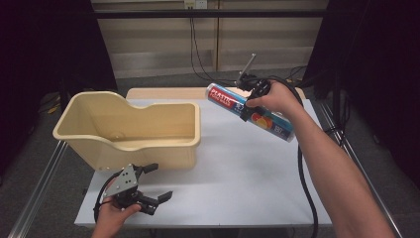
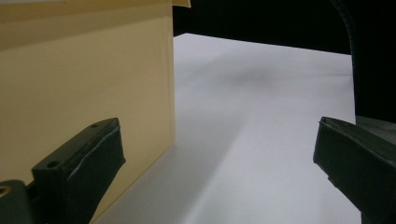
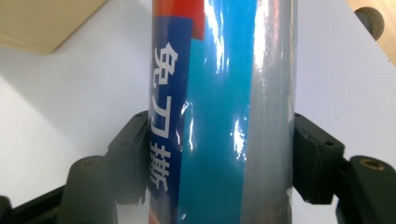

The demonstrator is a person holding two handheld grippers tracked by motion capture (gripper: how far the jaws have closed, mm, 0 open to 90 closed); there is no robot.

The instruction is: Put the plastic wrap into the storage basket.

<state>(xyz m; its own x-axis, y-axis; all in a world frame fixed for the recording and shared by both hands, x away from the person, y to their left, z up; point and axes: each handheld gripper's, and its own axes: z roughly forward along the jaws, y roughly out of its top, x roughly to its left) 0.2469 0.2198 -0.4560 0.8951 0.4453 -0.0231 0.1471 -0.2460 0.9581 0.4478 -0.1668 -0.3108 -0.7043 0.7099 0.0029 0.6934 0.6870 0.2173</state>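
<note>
One tube (image 1: 250, 112) hangs tilted above the worktop's (image 1: 237, 168) far right corner, clamped in the right gripper's (image 1: 251, 105) jaws, seemingly bound for the tub (image 1: 130, 128) at the left edge, while the left gripper (image 1: 151, 184) waits open-jawed near the front-left corner.

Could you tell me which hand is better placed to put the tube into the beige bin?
Right: the right gripper already clamps the tube; the left gripper rests open beside the bin.
</note>
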